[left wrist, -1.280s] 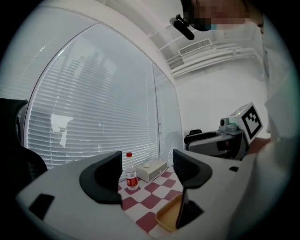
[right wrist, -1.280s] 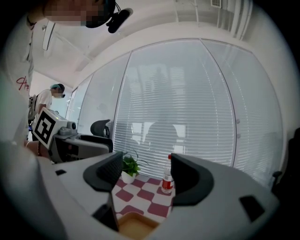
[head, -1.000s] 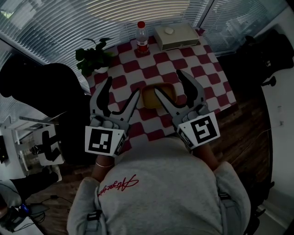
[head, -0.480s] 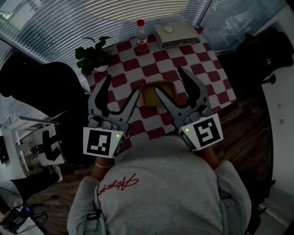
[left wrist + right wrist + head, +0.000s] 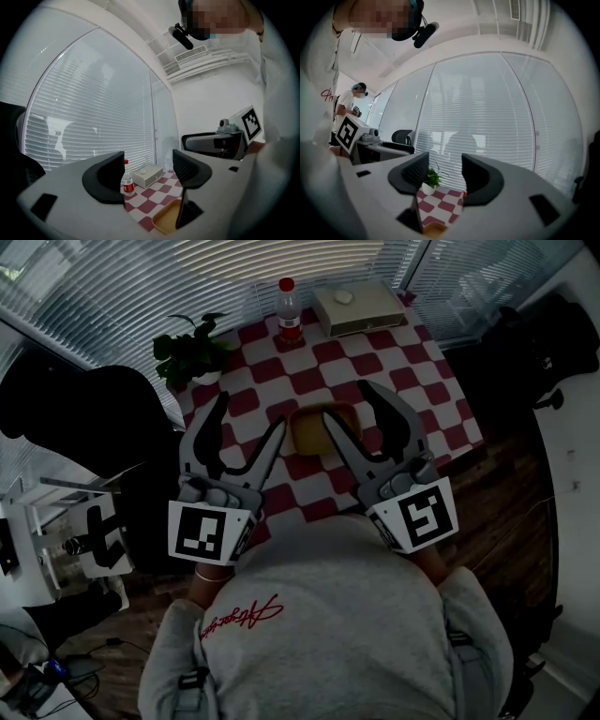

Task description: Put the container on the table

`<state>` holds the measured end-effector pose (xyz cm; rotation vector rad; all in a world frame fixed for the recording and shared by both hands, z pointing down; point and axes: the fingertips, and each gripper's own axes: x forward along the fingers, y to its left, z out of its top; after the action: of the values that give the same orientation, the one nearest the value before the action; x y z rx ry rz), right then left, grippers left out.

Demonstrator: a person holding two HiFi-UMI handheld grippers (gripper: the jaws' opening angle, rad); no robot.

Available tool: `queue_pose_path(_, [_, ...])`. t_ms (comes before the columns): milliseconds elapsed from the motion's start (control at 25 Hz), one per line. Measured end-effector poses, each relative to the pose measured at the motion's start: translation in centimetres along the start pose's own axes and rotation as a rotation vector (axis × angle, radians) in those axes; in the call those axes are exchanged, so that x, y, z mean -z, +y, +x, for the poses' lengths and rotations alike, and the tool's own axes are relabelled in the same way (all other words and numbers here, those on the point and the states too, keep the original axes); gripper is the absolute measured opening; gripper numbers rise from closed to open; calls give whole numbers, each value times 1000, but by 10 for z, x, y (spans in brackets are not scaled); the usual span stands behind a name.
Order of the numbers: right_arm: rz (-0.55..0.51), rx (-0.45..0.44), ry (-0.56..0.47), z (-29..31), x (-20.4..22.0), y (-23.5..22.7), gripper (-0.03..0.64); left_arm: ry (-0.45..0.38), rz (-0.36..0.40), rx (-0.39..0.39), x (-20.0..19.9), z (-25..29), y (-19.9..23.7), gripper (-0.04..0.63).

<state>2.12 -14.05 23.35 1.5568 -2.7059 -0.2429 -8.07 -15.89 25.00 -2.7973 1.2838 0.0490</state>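
Note:
A shallow tan container (image 5: 309, 430) rests on the red-and-white checked table (image 5: 412, 381), near its front edge. My left gripper (image 5: 251, 416) hovers just left of the container, open and holding nothing. My right gripper (image 5: 345, 404) hangs over the container's right side; its jaws are closing with nothing between the pads. In the left gripper view the container (image 5: 165, 218) lies low, beneath the gap of the left gripper (image 5: 147, 171). The right gripper view shows only the container's rim (image 5: 433, 230) below the right gripper (image 5: 445, 176).
At the table's far edge stand a red-capped bottle (image 5: 289, 310) and a white box (image 5: 361, 307). A potted plant (image 5: 192, 357) sits on the far left corner. A black chair (image 5: 84, 427) stands left of the table. Window blinds run behind.
The right gripper's jaws have narrowed and the gripper has shifted slightly. The left gripper and the container have stayed put.

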Motion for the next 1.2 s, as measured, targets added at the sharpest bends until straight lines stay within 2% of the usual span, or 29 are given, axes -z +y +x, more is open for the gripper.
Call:
queue_pose_path(240, [7, 4, -15, -2, -4, 1, 192, -1, 9, 13, -1, -2, -4, 319])
queue_pose_path(360, [11, 7, -20, -3, -5, 3, 169, -21, 11, 11, -5, -6, -3, 240])
queue_pose_path(640, [20, 8, -27, -6, -7, 6, 105, -29, 17, 11, -10, -10, -4, 179])
queue_pose_path(1200, [35, 7, -31, -8, -4, 9, 44, -46, 27, 31, -17, -14, -8, 110])
